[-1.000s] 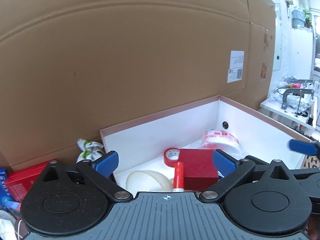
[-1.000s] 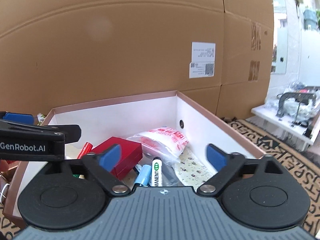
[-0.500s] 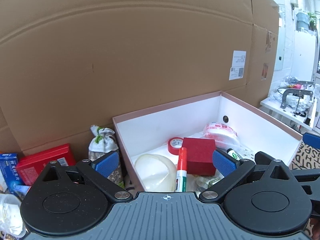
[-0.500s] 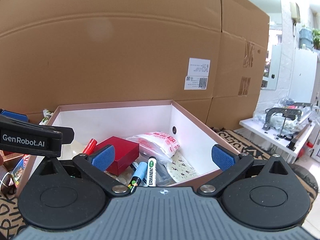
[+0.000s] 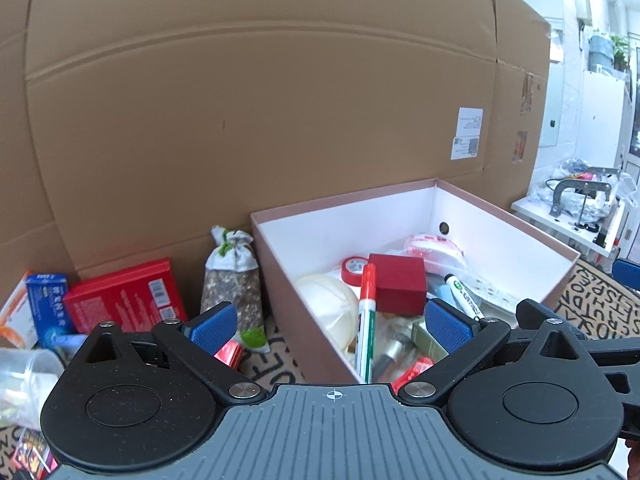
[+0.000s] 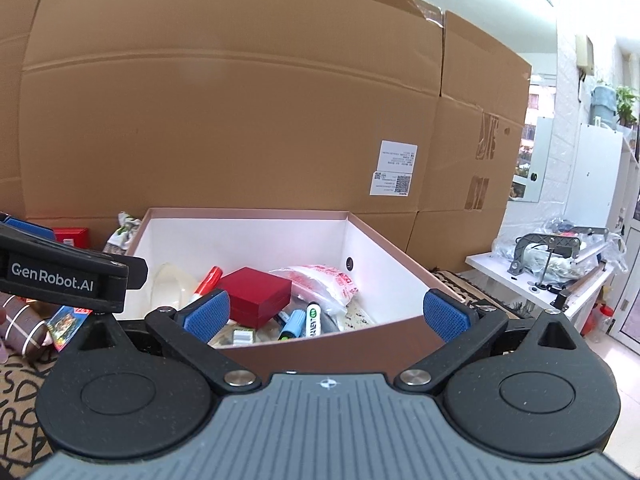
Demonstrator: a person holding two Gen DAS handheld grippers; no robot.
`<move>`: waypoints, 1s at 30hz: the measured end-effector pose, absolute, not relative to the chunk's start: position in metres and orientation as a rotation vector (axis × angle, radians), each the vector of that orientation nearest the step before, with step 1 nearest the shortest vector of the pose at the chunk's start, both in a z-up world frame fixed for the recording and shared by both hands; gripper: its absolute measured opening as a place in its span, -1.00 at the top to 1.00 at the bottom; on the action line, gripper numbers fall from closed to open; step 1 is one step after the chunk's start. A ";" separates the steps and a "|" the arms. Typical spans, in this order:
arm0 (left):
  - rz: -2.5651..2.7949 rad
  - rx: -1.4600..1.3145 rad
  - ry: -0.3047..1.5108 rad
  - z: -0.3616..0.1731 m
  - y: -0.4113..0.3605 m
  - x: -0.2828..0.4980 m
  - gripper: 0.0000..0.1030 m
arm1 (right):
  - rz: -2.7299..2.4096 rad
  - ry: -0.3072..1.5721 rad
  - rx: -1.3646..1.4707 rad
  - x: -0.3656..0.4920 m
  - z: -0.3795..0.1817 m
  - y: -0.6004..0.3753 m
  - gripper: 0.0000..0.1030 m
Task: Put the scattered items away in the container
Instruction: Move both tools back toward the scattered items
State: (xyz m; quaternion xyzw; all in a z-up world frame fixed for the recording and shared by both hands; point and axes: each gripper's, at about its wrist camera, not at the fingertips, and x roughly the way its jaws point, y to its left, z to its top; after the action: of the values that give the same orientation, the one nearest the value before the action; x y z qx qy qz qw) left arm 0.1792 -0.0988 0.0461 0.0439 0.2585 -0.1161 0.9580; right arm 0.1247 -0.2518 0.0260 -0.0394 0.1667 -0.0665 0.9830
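Observation:
A pink box with a white inside stands on the patterned rug and holds a red case, a red marker, red tape, a white bowl, a plastic bag and markers. My left gripper is open and empty, back from the box's near-left corner. My right gripper is open and empty, in front of the box's near wall. Left of the box lie a cloth pouch, a red packet and a blue packet.
A tall cardboard wall stands behind the box. A clear cup and small packets lie at the far left. A white table with a metal clamp stands to the right. The left gripper's body crosses the right wrist view.
Both grippers have pulled back and up from the box, which now looks smaller and farther. The left view has swung left and brought the pouch, packets and cup into view.

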 end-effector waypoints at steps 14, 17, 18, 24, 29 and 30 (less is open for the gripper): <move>-0.195 0.014 0.517 0.043 -0.052 0.132 -1.00 | -0.092 0.317 -0.112 0.084 0.029 -0.214 -0.99; -0.168 -0.021 0.523 0.032 -0.028 0.118 -1.00 | -0.038 0.335 -0.117 0.080 0.022 -0.200 -0.99; -0.156 -0.033 0.530 0.026 -0.018 0.113 -1.00 | -0.006 0.343 -0.131 0.078 0.018 -0.192 -0.99; 0.046 0.000 0.617 -0.022 0.050 0.088 -1.00 | 0.107 0.375 -0.221 0.081 -0.010 -0.138 -0.99; 0.124 -0.071 0.690 -0.046 0.108 0.078 -1.00 | 0.275 0.438 -0.159 0.100 -0.026 -0.102 -0.99; 0.126 -0.084 0.698 -0.048 0.114 0.079 -1.00 | 0.307 0.446 -0.146 0.102 -0.030 -0.094 -0.99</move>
State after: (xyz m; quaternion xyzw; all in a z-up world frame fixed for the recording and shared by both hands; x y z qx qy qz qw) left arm 0.0790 0.1143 -0.0483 -0.0409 0.3416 0.0614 0.9369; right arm 0.1023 -0.0942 -0.0296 -0.0721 0.2202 0.1514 0.9609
